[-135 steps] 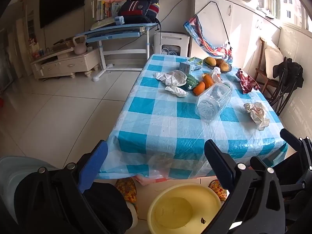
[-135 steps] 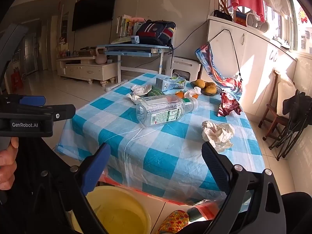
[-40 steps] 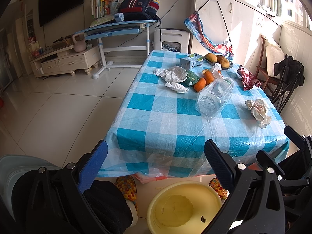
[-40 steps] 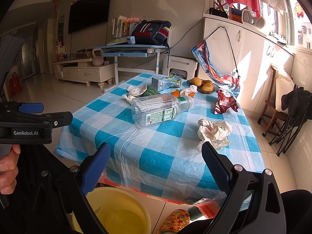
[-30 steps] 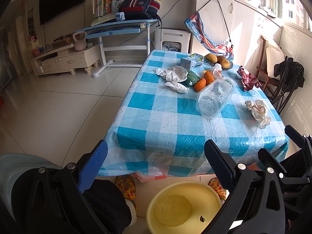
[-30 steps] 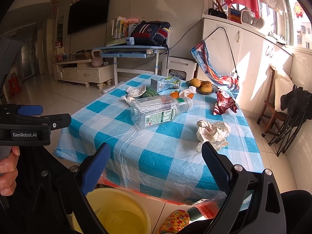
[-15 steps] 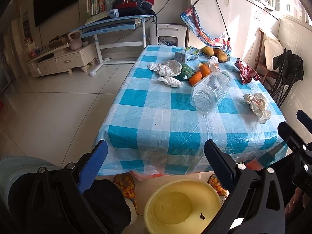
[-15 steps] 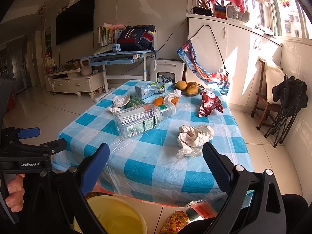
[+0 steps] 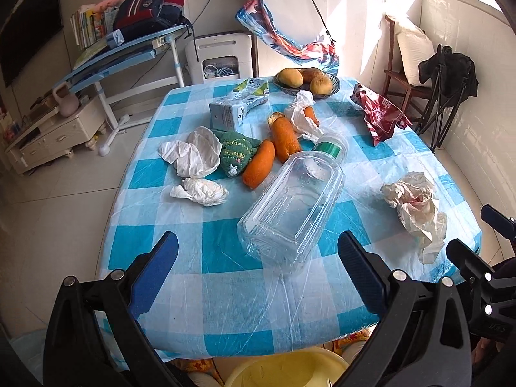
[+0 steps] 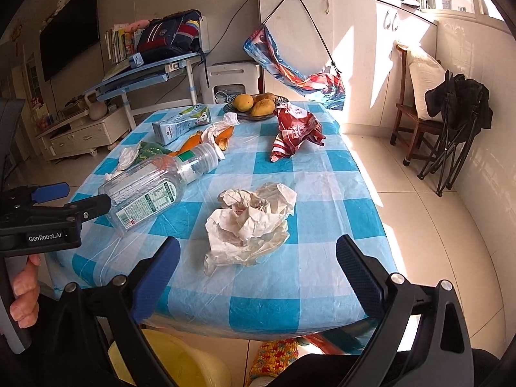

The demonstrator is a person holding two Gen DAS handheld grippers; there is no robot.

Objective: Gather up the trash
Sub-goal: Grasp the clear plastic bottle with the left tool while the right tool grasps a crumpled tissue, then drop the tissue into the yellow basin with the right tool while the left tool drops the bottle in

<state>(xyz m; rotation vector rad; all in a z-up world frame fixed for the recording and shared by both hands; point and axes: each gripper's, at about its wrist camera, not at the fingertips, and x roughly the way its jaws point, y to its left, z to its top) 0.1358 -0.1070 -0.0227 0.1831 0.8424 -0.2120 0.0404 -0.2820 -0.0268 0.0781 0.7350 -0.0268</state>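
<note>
The desk (image 9: 225, 290), covered by a blue-and-white checked plastic cloth, was seen to carry all the litter. A yellow basin (image 9: 287, 369) stood on the floor just below its near edge.

The clear plastic bottle (image 9: 290, 206) lay on its side near the middle of the desk, its long axis running away from the left gripper (image 9: 258, 258) and slightly rightward, the green-banded neck pointed toward the far end and the square base toward the jaws (label turned to the right-hand side). The left gripper was held just short of the base, its jaws spread wide with nothing between them.

A crumpled paper wrapper (image 10: 251, 222) lay nearer the right edge, directly ahead of the right gripper (image 10: 258, 261), whose jaws were likewise spread wide and empty.

Further back were found a red snack bag (image 10: 296, 132), a flattened milk carton (image 9: 235, 106), orange peels (image 9: 261, 164) beside a green knitted cloth (image 9: 237, 154), two wads of white tissue (image 9: 193, 158), and a bowl of fruit (image 9: 306, 80) at the far end.
</note>
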